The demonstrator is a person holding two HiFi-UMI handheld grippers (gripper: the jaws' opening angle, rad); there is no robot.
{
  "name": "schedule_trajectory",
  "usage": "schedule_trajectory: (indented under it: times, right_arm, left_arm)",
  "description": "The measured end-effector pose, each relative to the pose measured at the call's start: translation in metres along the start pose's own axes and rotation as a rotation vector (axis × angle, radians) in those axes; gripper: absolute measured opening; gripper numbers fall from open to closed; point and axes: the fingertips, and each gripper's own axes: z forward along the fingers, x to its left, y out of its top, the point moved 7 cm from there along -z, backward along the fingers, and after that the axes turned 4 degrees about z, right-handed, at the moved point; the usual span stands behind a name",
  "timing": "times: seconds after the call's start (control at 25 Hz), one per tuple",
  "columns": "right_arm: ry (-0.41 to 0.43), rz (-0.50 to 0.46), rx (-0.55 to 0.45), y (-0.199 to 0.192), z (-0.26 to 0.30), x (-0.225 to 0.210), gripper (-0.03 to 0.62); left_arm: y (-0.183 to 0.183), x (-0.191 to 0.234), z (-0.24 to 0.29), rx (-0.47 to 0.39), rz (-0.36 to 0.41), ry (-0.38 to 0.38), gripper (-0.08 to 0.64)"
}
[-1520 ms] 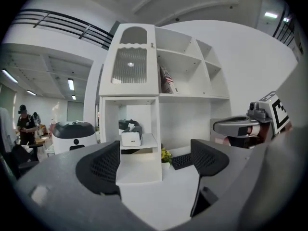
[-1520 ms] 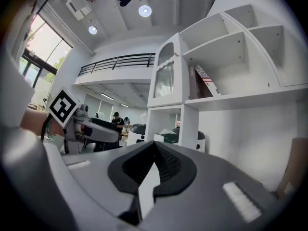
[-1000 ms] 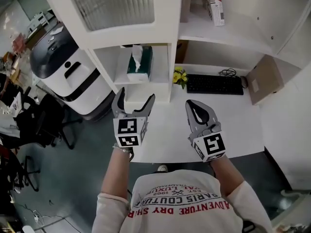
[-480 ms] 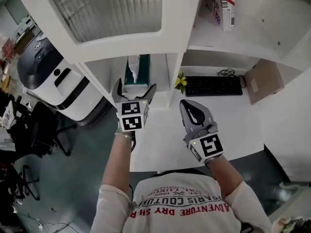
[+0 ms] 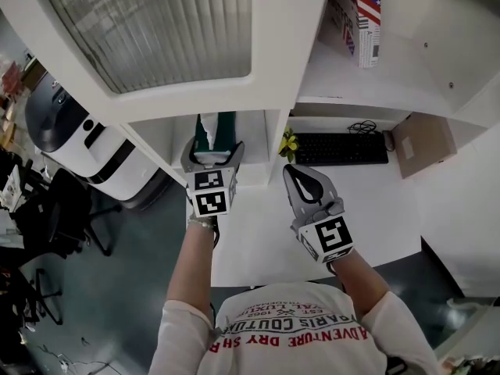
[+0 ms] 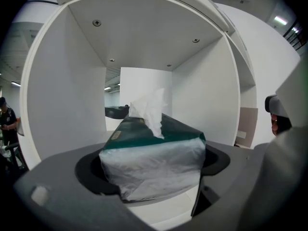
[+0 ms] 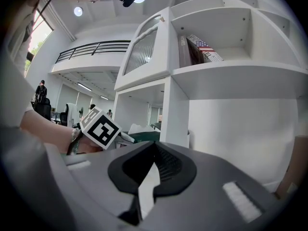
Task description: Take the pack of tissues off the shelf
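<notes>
Tissue pack (image 6: 151, 165) between parted, just-narrowed left hand-held gripper (image 5: 212, 151) jaws, right hand-held gripper (image 5: 294, 172) closed

The right hand-held gripper (image 7: 155, 146) fills the bottom of the view, jaws together with nothing in them. Beyond it at left, the left hand-held gripper (image 7: 128, 137) reaches into a low compartment of the shelf (image 7: 175, 112). Its jaws have just been closing, with the tissues (image 7: 147, 136) between them. Above is a ribbed door (image 7: 142, 49), and right of it a flag-printed box (image 7: 206, 47) sits in an upper compartment.
</notes>
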Motion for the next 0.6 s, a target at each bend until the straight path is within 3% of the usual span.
schedule_trajectory:
  times: [0.36, 0.6]
  right_arm:
    - [-0.002, 0.005, -0.016, 0.0, -0.005, -0.004, -0.002]
    - [-0.011, 0.0, -0.035, 0.003, -0.016, 0.003, -0.002]
  left_arm:
    - [0.001, 0.002, -0.014, -0.002, -0.034, 0.028, 0.442]
    - [0.007, 0.0, -0.05, -0.032, -0.011, 0.022, 0.442]
